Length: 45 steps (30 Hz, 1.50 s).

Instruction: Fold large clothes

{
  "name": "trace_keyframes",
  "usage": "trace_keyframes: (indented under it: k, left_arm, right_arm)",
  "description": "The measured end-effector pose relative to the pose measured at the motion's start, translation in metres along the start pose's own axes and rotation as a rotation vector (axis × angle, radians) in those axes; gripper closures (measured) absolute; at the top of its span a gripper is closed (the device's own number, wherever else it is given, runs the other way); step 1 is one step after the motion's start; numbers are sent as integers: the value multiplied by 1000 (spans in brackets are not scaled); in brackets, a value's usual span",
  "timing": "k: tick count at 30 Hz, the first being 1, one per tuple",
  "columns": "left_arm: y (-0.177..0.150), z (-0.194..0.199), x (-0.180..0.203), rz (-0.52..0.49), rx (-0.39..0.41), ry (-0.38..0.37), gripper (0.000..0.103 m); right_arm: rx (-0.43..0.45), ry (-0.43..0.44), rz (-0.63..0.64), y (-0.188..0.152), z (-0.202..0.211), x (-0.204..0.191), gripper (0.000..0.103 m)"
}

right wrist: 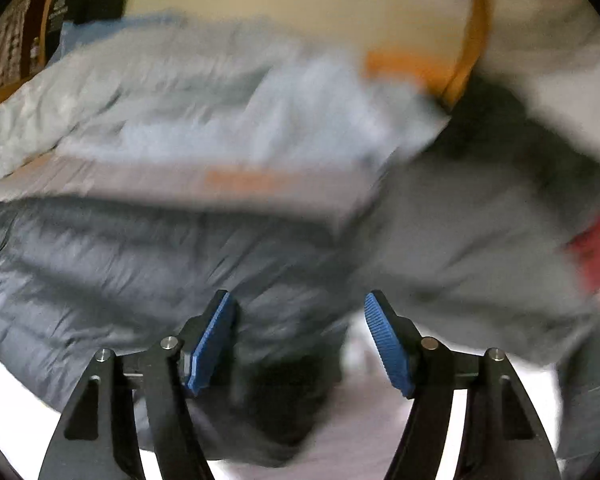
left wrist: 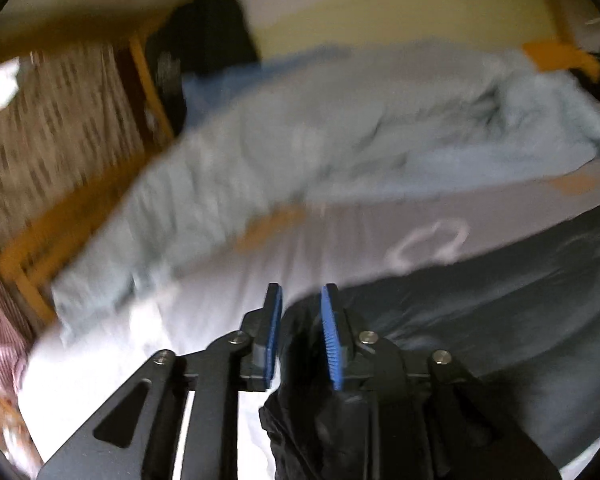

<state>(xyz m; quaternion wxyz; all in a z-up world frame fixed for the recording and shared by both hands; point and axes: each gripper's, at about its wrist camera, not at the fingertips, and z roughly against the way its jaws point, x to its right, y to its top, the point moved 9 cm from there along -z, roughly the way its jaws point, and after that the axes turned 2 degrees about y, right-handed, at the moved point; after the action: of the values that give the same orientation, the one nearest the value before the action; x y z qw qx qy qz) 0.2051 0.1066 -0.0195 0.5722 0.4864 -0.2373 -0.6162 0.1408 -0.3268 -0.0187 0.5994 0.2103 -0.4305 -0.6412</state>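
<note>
- Looking at the left gripper [left wrist: 302, 294] first: its jaws are standing narrow, and a bunched bit of the dark puffer jacket [left wrist: 500, 320] is filling the gap between the blue pads [left wrist: 274, 336]. It's too blurry for me to tell whether they're actually squeezing it or just flanking it.
- The right gripper [right wrist: 299, 300] is hanging over the same jacket with its jaws wide, pads clear of the fabric and holding nothing.
- The jacket is lying across the near side of the pale bed sheet [left wrist: 340, 240], puffy and slippery-looking. A light blue quilt [left wrist: 300, 140] is lying rumpled just behind it, running toward the wooden bed frame [left wrist: 148, 80].
- My guess is we're sitting between grabs, lining up an edge or hem for a fold.
- If so, I'd be going for a seam or hem rather than a fat quilted panel, since padding like that is probably going to squirt out of a shallow pinch.
- I'd be getting both grippers onto the same edge, well apart, so the fold is coming over flat instead of twisting.
- I'd also be watching that quilt, as it's close enough to get pinched along with the jacket.
</note>
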Motion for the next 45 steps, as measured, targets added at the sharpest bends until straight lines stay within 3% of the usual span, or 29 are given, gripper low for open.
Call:
trace_keyframes:
  k: [2, 3, 5, 7, 10, 13, 14, 15, 16, 18, 22, 25, 28, 30, 32, 34, 36, 40, 45]
  left_arm:
    - [13, 33, 7, 18, 94, -34, 69]
    - [16, 47, 13, 22, 125, -52, 68]
    - [17, 74, 31, 23, 163, -135, 68]
    - [13, 97, 59, 21, 157, -296, 69]
    - [3, 117, 108, -26, 91, -543, 87]
    - [-8, 122, 142, -59, 40, -652, 88]
    - [-10, 120, 150, -69, 23, -666, 88]
    - [-12, 117, 157, -74, 11, -673, 88]
    - [-13, 114, 163, -74, -1, -680, 88]
    - [-13, 108, 175, -58, -34, -694, 88]
    - [-21, 86, 185, -3, -137, -722, 88]
    - [-29, 72, 192, 86, -238, -784, 88]
    - [-40, 52, 203, 131, -329, -796, 90]
    - [-48, 50, 210, 82, -315, -770, 90]
    - [-51, 54, 218, -12, -236, -724, 90]
    - [-54, 55, 220, -47, -209, -694, 90]
    - [-53, 51, 219, -24, -225, -697, 90]
    - [-54, 49, 214, 11, -217, -723, 90]
    - [-54, 51, 209, 41, -198, -728, 90]
  right_arm:
    - [143, -53, 67, 21, 30, 4, 33]
    - [186, -40, 76, 28, 42, 3, 33]
    - [214, 72, 37, 33, 61, -3, 33]
    - [197, 178, -4, 31, 70, -12, 33]
    - [128, 329, -33, 24, 71, -34, 33]
    - [12, 381, -86, 3, 48, -51, 34]
    - [-26, 372, -91, -4, 39, -56, 39]
    - [-101, 352, -91, -17, 24, -62, 54]
    - [-159, 339, -90, -28, 12, -64, 61]
    - [-233, 297, -90, -42, -8, -60, 67]
    - [-284, 303, -111, -52, -14, -56, 67]
    - [-292, 309, -109, -57, -16, -54, 67]
    - [-283, 303, -74, -57, -16, -53, 67]
    - [-279, 299, -56, -58, -13, -54, 67]
    - [-271, 283, -32, -58, -10, -57, 67]
    - [-253, 275, -26, -54, -5, -57, 67]
    - [-184, 325, -82, -44, 9, -56, 67]
    - [-49, 507, -127, -11, 54, -68, 67]
    - [-69, 673, -94, 13, 74, -100, 67]
